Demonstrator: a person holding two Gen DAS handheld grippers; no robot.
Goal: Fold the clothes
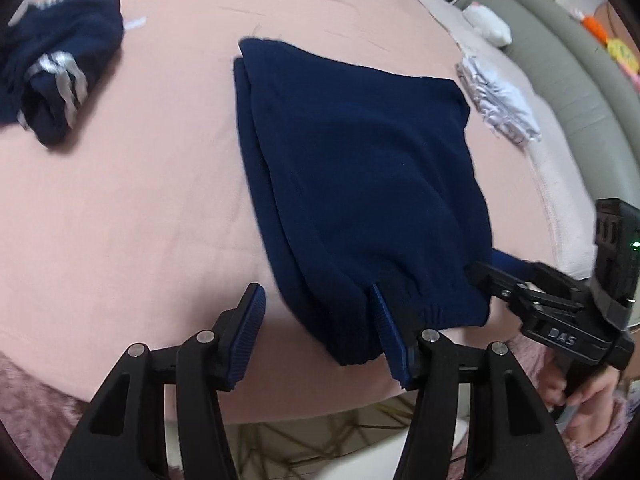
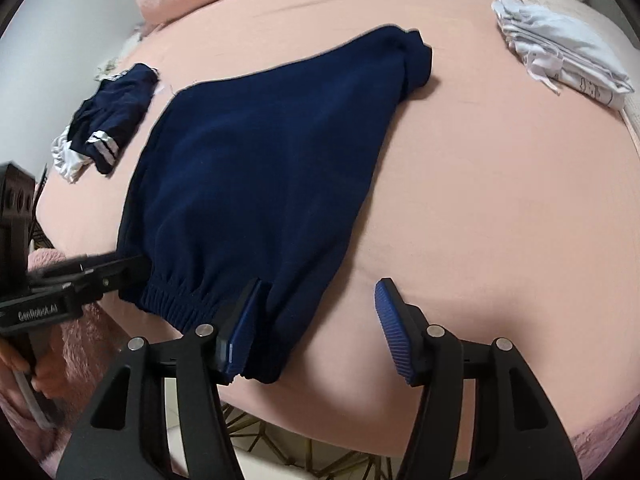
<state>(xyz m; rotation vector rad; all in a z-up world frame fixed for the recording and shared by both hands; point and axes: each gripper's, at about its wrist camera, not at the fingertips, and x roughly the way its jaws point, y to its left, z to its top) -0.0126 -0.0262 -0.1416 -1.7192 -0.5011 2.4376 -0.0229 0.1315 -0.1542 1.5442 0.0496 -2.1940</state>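
Observation:
A folded navy garment (image 1: 360, 184) (image 2: 256, 176) lies flat on the pink bed sheet (image 1: 140, 200), its elastic hem toward the bed's near edge. My left gripper (image 1: 316, 320) stands open at the hem's left corner. Its right finger (image 1: 386, 332) overlaps the cloth while its left finger is off it over bare sheet. My right gripper (image 2: 320, 312) stands open at the hem's right corner, its left finger (image 2: 244, 316) against the cloth and the other over the sheet (image 2: 480, 220). Each view shows the other gripper (image 1: 492, 270) (image 2: 136, 266) at the hem's far corner.
A crumpled navy garment with white stripes (image 1: 60, 72) (image 2: 108, 128) lies at the far left. A folded white cloth (image 1: 500, 100) (image 2: 560, 60) sits at the far right near a grey padded frame (image 1: 580, 80). The bed's edge and patterned floor (image 1: 320, 440) are right below the grippers.

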